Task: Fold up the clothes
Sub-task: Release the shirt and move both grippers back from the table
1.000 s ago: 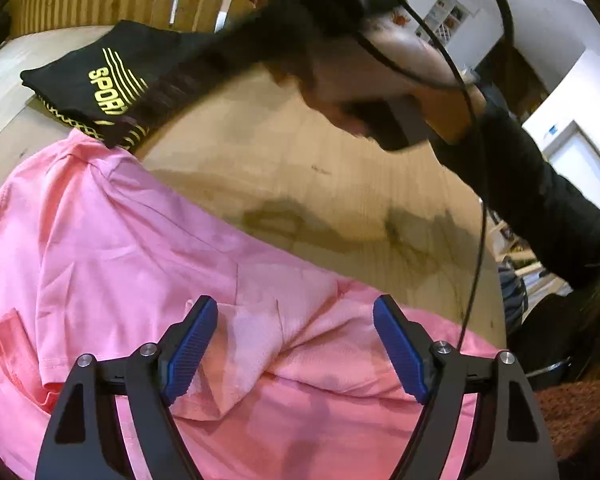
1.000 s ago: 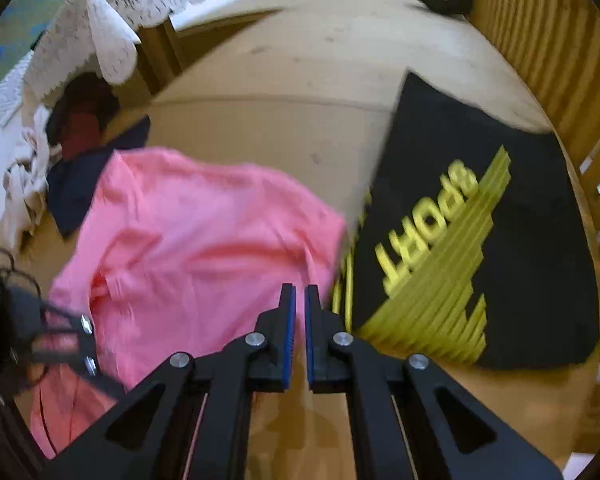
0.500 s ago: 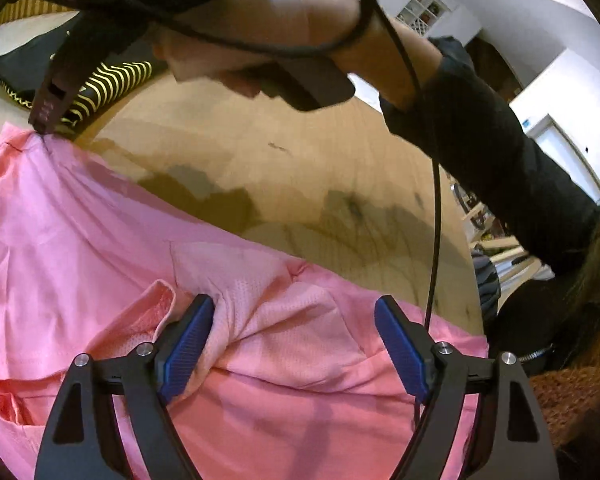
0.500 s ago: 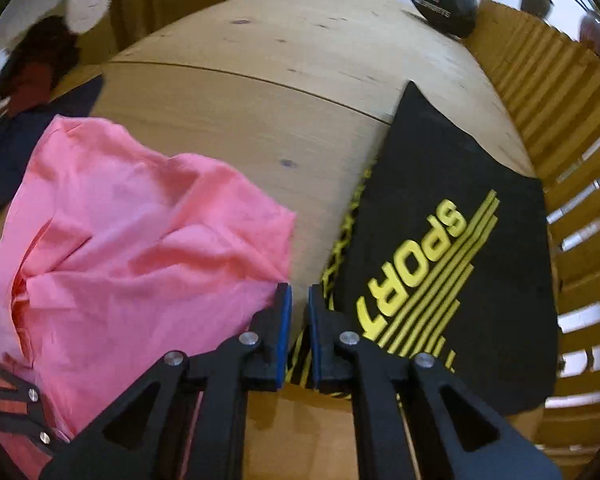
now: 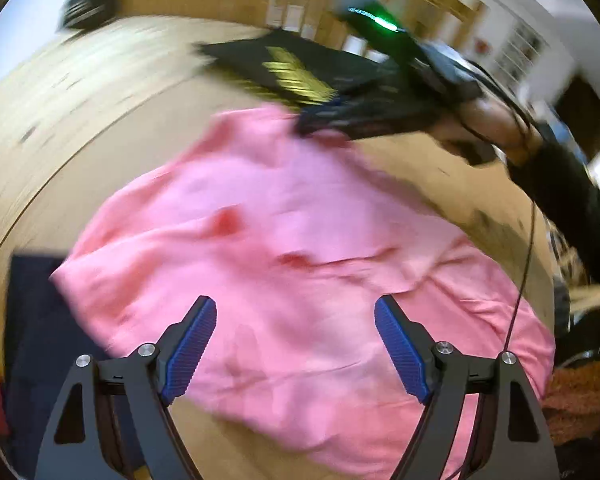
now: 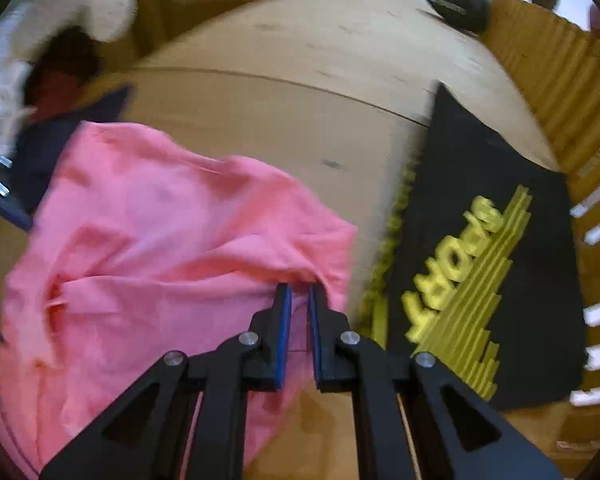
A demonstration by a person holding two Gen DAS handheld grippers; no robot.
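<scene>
Motion blur over pink shirt [image 5: 300,248] and right gripper [image 5: 320,120].

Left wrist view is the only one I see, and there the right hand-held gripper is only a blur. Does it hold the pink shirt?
Observer: Yes. In the right wrist view the right hand-held gripper is almost shut, with a bunched edge of the pink shirt between its pads.
Operator: And the yellow print on the black garment? For me it is smeared.
Observer: On the black garment it reads SPORT, next to a block of yellow stripes.
</scene>
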